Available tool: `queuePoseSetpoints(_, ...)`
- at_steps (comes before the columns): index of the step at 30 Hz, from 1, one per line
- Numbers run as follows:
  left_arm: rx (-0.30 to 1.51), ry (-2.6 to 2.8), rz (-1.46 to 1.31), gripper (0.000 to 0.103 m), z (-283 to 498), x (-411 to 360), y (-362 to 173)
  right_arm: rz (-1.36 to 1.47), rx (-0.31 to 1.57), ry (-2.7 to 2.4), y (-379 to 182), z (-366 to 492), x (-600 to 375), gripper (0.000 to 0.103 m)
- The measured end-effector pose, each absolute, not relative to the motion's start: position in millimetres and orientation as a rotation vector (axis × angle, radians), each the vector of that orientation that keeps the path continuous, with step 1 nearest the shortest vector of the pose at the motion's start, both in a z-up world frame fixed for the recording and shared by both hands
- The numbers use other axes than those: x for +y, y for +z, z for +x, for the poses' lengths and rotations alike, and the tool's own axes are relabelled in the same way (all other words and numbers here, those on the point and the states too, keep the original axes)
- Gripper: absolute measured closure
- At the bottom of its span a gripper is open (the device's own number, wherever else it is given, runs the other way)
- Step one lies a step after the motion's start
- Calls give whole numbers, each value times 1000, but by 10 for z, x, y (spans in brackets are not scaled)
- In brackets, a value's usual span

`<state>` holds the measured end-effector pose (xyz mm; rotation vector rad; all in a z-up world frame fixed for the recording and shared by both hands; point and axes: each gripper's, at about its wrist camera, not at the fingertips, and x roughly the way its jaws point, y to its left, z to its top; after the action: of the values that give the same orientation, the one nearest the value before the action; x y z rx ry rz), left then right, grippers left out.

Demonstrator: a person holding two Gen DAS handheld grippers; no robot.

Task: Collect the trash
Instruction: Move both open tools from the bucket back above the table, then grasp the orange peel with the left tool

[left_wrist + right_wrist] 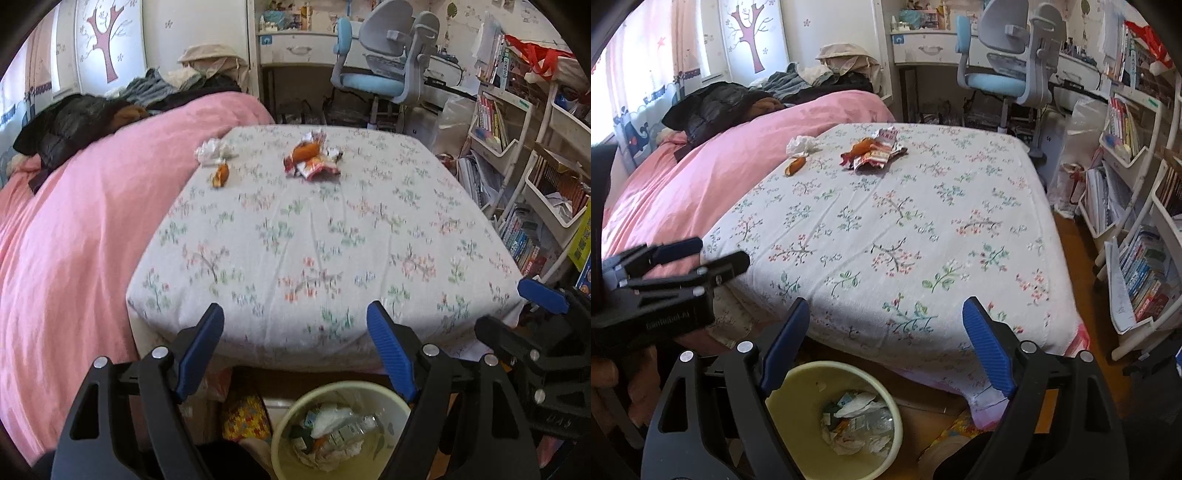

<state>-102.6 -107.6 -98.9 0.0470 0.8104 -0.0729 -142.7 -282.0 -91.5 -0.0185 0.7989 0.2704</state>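
Left wrist: floral bed (332, 240) (pink quilt (74, 221) beside), desk chair (384, 55) beyond.

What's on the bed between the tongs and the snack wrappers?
Nothing: only bare flowered sheet lies between the open right tongs and the snack wrappers, shown in both views.

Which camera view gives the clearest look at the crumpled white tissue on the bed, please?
The right wrist view: the crumpled white tissue appears sharp, beside the pink duvet. The left wrist view shows the same tissue blurred, its folds hard to make out.
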Motion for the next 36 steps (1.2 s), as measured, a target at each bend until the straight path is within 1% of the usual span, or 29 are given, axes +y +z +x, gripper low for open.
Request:
queuePoseSetpoints(2, 794, -72, 64, 24, -956, -1083, -926, -22, 794, 265, -898, -1409, -2824, 19)
queuePoseSetpoints(10, 742, -95, 125, 24, -686, -1176, -700, -45, 787, 261, -854, -1329, -2795, 17)
queuePoseSetpoints(19, 713, -138, 258, 24, -380, -1333, -693, -23, 811, 275, -827, -1135, -2834, 16)
queuePoseSetpoints(25, 739, -184, 256, 24, -45, -1298, -756, 2, 828, 288, -685, -652, -2993, 15)
queuePoseSetpoints(32, 768, -218, 234, 24, 389, -1297, -863, 10, 855, 277, -601, 176, -3164, 15)
queuePoseSetpoints(36, 784, -203, 201, 25, 676, -1290, -931, 101, 871, 282, -652, 475, -3296, 15)
